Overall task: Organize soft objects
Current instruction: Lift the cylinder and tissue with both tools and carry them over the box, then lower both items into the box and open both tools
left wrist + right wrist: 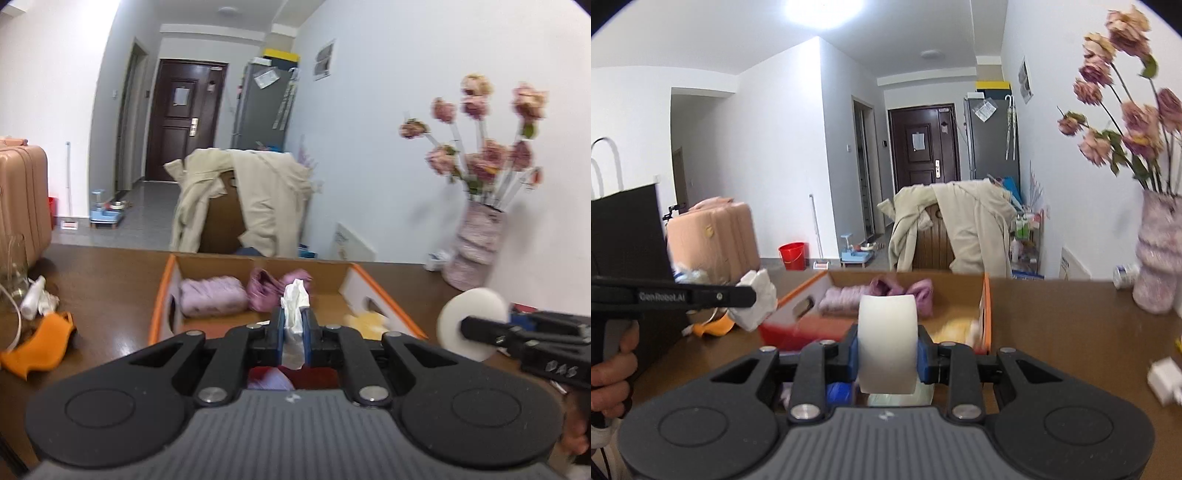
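Left tool [294, 325] clamped tight, right tool [887, 350] gripping, both raised

Box [384, 291] sitting on table [110, 280]; rolled cloths [214, 295] lying inside it; vase [476, 243] standing right, chair [236, 199] behind.

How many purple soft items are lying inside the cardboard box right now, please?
2: a pale lilac folded cloth at the left of the cardboard box, and a darker purple crumpled piece beside it mid-box. The grippers may hide others.
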Available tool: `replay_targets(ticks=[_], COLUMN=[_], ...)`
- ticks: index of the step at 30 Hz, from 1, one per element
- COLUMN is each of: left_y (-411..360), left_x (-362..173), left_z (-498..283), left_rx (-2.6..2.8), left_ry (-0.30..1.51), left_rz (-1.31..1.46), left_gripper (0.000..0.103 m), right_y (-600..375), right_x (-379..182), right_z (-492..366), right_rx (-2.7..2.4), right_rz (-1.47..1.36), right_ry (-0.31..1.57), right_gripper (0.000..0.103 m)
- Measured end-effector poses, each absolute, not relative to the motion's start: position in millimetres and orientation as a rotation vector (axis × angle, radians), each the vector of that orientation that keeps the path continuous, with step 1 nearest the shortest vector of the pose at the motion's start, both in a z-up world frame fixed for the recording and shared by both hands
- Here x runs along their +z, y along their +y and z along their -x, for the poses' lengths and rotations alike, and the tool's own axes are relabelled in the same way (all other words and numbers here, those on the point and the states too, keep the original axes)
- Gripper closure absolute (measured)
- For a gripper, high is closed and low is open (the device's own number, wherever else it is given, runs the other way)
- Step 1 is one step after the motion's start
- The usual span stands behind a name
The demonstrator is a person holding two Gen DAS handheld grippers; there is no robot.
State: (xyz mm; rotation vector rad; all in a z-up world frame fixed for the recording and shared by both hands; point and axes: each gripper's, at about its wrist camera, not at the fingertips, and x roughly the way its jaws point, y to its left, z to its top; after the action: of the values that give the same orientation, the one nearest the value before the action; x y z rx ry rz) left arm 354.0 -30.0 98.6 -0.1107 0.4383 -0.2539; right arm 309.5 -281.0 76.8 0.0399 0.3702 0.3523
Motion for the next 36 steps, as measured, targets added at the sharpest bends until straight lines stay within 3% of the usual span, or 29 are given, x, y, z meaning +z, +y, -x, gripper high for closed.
replay_targets(ticks=[7, 17, 22, 26, 27, 36], left_y=[-16, 2, 16, 14, 13, 17], left_x=[81, 31, 18, 21, 23, 59], left_z=[-444, -530, -544, -539, -538, -515], left_rx=[-0.213, -0.126, -0.120, -0.142, -0.139, -0.111], left_ry=[0.509, 0.634, 0.690, 0.681, 0.677, 0.632], left_rz=[0.060, -0.041, 0.005, 0.018, 0.014, 0.025], left_gripper=[0.092, 0.090, 0.067, 0.052, 0.047, 0.043], right_y=[-275, -258, -248, -245, -245, -252], right_x=[79, 33, 11, 11, 12, 44], right_z=[-414, -576, -609, -612, -610, -587], right_rx=[0.340, 0.221, 0.160, 0.140, 0.139, 0.151], right_rz=[-0.006, 0.064, 0.114, 0.120, 0.125, 0.123], right_ry=[0.408, 0.635, 0.684, 0.661, 0.654, 0.612], right_gripper=[0.075, 0.074, 0.072, 0.049, 0.048, 0.047])
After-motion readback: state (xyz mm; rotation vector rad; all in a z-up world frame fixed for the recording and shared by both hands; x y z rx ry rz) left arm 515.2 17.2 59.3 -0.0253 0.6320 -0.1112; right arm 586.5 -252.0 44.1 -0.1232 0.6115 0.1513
